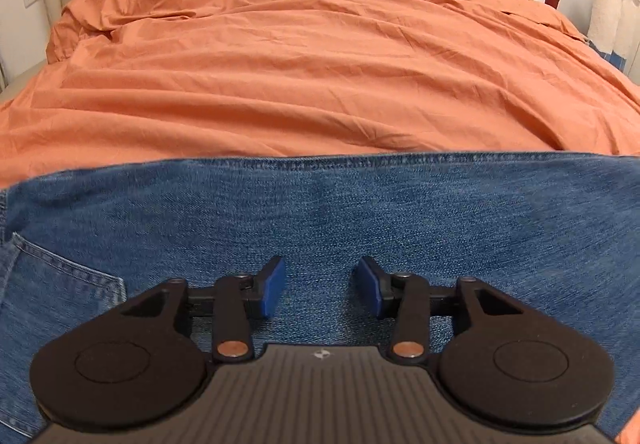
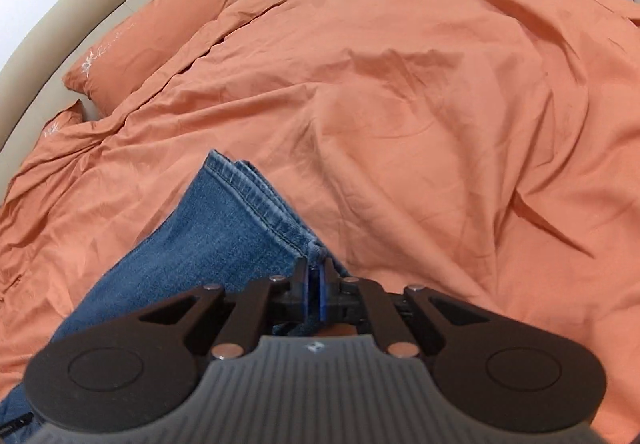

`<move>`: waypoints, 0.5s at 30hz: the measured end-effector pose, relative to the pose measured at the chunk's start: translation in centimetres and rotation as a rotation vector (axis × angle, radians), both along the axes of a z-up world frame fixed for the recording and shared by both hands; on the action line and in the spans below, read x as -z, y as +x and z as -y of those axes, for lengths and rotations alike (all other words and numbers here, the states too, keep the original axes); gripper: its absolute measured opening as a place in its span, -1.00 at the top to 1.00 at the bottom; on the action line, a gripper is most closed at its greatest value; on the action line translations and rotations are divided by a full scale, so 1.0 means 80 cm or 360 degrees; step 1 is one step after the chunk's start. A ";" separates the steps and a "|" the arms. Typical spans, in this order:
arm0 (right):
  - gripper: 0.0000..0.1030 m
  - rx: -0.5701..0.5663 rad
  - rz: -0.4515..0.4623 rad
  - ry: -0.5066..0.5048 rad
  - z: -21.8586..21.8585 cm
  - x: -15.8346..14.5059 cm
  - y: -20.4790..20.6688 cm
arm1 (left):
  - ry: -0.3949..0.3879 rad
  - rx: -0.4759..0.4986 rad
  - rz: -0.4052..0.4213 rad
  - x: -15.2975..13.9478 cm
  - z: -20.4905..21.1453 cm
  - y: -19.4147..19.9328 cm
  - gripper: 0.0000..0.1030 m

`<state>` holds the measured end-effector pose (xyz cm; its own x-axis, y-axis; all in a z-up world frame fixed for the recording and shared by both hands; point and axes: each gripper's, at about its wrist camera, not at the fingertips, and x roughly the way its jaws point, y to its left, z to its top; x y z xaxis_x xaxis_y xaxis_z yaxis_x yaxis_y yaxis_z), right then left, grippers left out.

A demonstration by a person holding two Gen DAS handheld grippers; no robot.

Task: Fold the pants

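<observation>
An orange duvet (image 1: pixel 320 63) fills the upper frame of both views. The jeans (image 1: pixel 360 211) lie across it in the lower half. The left gripper (image 1: pixel 322 286) is spread above the denim, pinching nothing. The right gripper (image 2: pixel 318 294), bottom centre, is pressed together on the hem corner of the jeans (image 2: pixel 224 236).

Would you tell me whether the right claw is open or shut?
Shut: the right claw has its pads pinched on the jeans' hem corner.
</observation>
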<state>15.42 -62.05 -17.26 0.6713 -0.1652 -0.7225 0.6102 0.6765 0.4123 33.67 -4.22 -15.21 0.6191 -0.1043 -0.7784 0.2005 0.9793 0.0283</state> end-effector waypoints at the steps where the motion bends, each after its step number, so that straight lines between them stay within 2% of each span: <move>1: 0.99 -0.0012 -0.0026 -0.0015 -0.001 -0.003 0.002 | -0.0005 0.0016 0.0009 -0.005 -0.004 -0.002 -0.07; 2: 0.94 -0.0020 -0.0046 -0.0042 -0.002 -0.009 0.002 | -0.0004 0.0029 0.0014 -0.010 -0.008 -0.004 -0.09; 3: 0.66 -0.0030 -0.0064 -0.0098 -0.006 -0.019 0.002 | 0.0005 0.0043 0.0015 -0.014 -0.012 -0.005 -0.10; 4: 0.57 -0.0038 -0.0096 -0.0192 -0.011 -0.031 0.004 | 0.0021 0.0056 0.0016 -0.017 -0.016 -0.007 -0.10; 6: 0.58 -0.0118 -0.0101 -0.0315 -0.021 -0.052 0.010 | 0.0064 0.0082 0.0025 -0.023 -0.026 -0.008 -0.10; 9: 0.59 -0.0344 -0.0017 -0.0356 -0.050 -0.066 0.037 | 0.0122 0.0084 0.0045 -0.029 -0.041 -0.008 -0.10; 12: 0.60 -0.0486 -0.0044 -0.0409 -0.081 -0.053 0.083 | 0.0131 0.0032 0.0050 -0.035 -0.064 -0.005 -0.10; 15: 0.62 -0.0489 -0.0138 -0.0436 -0.085 -0.027 0.132 | 0.0146 -0.0025 0.0060 -0.039 -0.092 -0.002 -0.10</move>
